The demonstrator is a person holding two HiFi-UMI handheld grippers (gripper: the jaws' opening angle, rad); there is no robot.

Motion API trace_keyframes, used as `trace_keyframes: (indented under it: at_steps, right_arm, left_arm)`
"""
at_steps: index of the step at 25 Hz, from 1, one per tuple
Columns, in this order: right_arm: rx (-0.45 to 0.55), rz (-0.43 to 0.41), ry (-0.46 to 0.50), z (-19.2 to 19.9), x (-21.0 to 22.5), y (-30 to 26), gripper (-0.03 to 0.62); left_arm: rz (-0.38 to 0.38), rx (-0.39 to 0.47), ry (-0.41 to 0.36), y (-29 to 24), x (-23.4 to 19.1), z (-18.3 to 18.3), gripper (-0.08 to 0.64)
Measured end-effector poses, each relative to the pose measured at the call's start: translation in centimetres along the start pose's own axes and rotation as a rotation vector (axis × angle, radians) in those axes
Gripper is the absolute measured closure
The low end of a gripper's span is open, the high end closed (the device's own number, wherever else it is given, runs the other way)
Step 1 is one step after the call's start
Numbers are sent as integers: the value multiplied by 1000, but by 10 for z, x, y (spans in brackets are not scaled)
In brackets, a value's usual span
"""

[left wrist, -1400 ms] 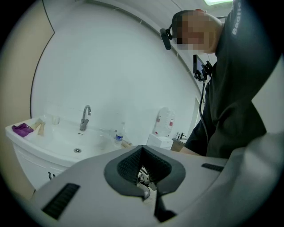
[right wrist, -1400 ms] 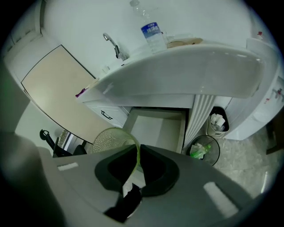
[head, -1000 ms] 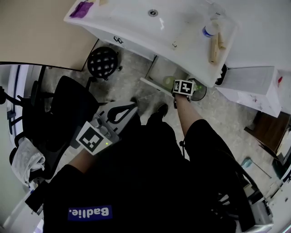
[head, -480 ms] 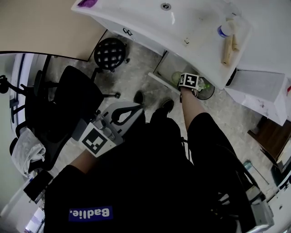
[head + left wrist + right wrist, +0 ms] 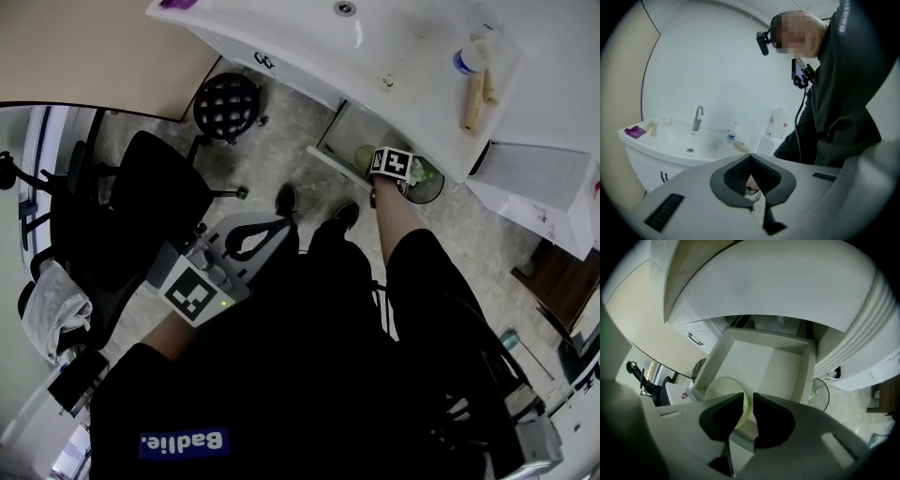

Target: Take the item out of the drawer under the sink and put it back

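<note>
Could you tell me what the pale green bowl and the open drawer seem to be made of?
The pale green bowl looks like thin translucent plastic: light shows through its wall, and the surface is dimpled. The drawer seems white laminated board or plastic, smooth and matte with flat, square-edged panels; I cannot tell which.

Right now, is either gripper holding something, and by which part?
The rim of the green bowl stands between the opening jaws of the right gripper, so it is likely being released. The left gripper holds nothing.
</note>
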State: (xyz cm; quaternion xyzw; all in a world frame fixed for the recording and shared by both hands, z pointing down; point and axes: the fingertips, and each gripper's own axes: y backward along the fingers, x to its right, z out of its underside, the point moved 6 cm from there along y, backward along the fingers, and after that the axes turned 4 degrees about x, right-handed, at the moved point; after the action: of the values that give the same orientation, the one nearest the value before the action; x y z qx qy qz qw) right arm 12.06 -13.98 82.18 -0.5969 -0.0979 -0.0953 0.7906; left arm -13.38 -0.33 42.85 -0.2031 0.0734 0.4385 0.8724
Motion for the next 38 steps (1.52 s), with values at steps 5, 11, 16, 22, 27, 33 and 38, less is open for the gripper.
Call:
trace_keyframes:
  at_steps: [5,11,16,22,27,33,38]
  right_arm:
    - [21,-42,-9,-1,-3,8,514]
    - [87,-45,-9,-2,-6,40,508]
    - [153,-86,-33,2,-16,87,508]
    - [223,-167,-17,16,-43,149,509]
    - [338,-253,30,14,-71,204,537]
    - [486,-346,110,6,-114,270,569]
    - [623,-416,172,2,-146,329,589]
  left_arm:
    - [20,7,-10,4,0,-3,568]
    - [68,47,-29,7,1,-11,568]
    - [132,99,-62,6,6,-23,568]
    - [206,146,-89,3,12,-39,568]
    - [271,172,-114,-5,15,-55,568]
    - [340,182,-149,-16,22,-66,568]
    - [387,195,-151,-24,28,-73,568]
